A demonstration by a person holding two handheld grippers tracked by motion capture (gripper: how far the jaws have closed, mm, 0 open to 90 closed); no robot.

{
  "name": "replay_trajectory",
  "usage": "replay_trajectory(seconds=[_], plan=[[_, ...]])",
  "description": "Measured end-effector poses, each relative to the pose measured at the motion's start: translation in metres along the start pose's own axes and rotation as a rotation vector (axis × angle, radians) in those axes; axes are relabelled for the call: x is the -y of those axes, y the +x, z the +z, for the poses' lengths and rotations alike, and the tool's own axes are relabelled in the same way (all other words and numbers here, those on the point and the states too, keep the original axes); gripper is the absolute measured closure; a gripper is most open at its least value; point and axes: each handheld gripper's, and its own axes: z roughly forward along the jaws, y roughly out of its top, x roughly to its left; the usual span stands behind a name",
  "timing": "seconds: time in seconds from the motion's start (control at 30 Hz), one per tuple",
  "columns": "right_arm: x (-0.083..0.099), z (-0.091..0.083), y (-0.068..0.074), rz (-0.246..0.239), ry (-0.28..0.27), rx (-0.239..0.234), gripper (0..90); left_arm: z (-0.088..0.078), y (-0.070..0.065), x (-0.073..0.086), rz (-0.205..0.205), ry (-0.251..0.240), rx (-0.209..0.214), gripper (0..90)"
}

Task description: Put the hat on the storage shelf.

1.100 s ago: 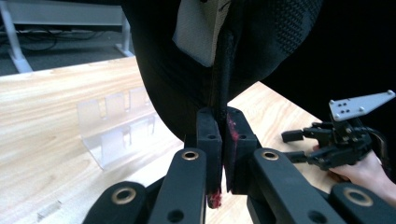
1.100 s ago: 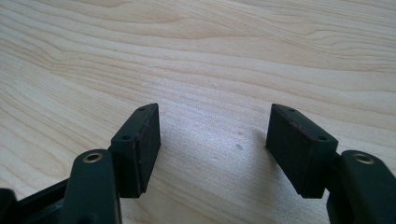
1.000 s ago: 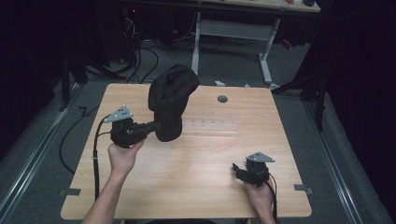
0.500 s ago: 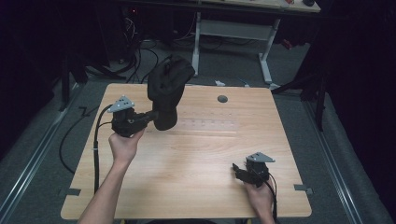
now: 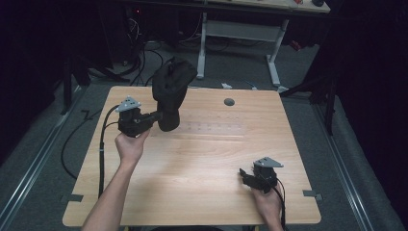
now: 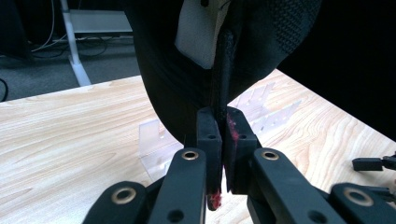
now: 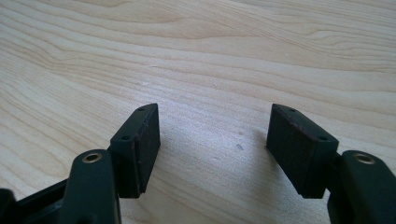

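The left tongs [image 5: 155, 117] pinch the rim of a black cap [image 5: 172, 92], holding it lifted above the desk [image 5: 202, 159] near its far left corner. The right tongs [image 5: 245, 177], spread and empty, rest near the desk's right edge. Setting the cap down remains.

One black cap [image 5: 172, 91], two tools [image 5: 159, 115] [image 5: 246, 177]

The cap [image 5: 172, 91] is black mesh, with a white label inside. Both claws, left [image 5: 159, 115] and right [image 5: 246, 177], are black. The surface [image 5: 202, 159] is pale wood grain.
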Motion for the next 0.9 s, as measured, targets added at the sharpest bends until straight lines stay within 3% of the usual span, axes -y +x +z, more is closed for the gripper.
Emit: replay_trajectory(seconds=[0.6, 0.9], plan=[[0.0, 0.0, 0.0, -0.001, -0.002, -0.001, 34.9, 0.019, 0.013, 0.004, -0.044, -0.02, 0.003, 86.7], [0.0, 0.0, 0.0, -0.001, -0.002, -0.001, 34.9, 0.024, 0.009, 0.001, -0.003, -0.012, -0.002, 86.6]])
